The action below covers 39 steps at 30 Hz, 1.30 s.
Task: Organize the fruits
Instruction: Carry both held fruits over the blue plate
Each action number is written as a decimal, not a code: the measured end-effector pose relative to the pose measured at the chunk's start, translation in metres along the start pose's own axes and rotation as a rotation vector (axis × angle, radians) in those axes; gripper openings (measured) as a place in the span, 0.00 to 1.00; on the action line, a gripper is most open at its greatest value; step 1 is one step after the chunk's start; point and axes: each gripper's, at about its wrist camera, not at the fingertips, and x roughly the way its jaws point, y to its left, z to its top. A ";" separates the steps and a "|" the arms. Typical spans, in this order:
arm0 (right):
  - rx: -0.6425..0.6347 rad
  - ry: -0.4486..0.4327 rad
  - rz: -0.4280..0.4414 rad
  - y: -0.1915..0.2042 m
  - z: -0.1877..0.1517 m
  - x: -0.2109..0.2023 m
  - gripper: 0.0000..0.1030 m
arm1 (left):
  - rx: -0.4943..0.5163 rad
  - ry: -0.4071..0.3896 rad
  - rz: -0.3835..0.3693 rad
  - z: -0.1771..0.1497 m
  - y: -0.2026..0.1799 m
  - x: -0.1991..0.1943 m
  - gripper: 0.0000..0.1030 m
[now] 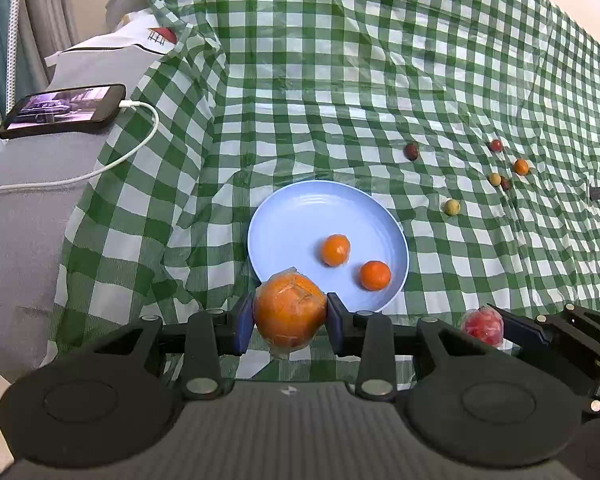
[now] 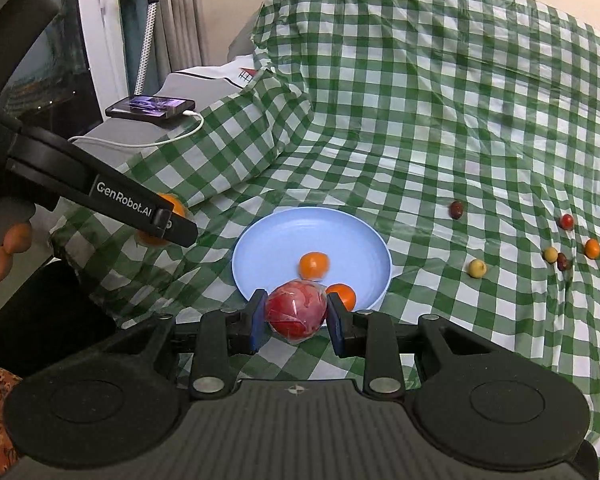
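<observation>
A large orange point(image 1: 290, 312) wrapped in clear film is clamped between the blue pads of my left gripper point(image 1: 290, 320), just before the near rim of a light blue plate point(image 1: 292, 216). Two small oranges point(image 1: 335, 250) point(image 1: 375, 275) lie in the plate. In the right wrist view my right gripper point(image 2: 296, 316) is shut on a film-wrapped red fruit point(image 2: 296, 310), also at the plate's point(image 2: 284, 232) near rim. The left gripper point(image 2: 172, 228) with its orange point(image 2: 174, 204) shows at the left there. The two grippers hang side by side.
Several small fruits, such as a yellow one point(image 1: 452, 207) and a dark red one point(image 1: 411, 151), lie scattered on the green checked cloth point(image 1: 340, 80) to the right. A phone point(image 1: 60, 110) with a white cable point(image 1: 140, 140) rests on a grey surface at the left. A person's hand point(image 2: 4, 248) shows at the left.
</observation>
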 end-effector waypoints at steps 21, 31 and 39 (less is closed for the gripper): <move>0.041 0.051 -0.006 -0.018 0.018 0.044 0.32 | 0.004 0.031 0.016 0.030 0.001 0.040 0.40; 0.045 0.096 -0.028 -0.027 0.028 0.090 0.32 | 0.038 0.071 0.019 0.045 -0.001 0.084 0.40; 0.039 0.134 -0.043 -0.034 0.029 0.125 0.32 | 0.070 0.100 0.017 0.055 -0.006 0.118 0.40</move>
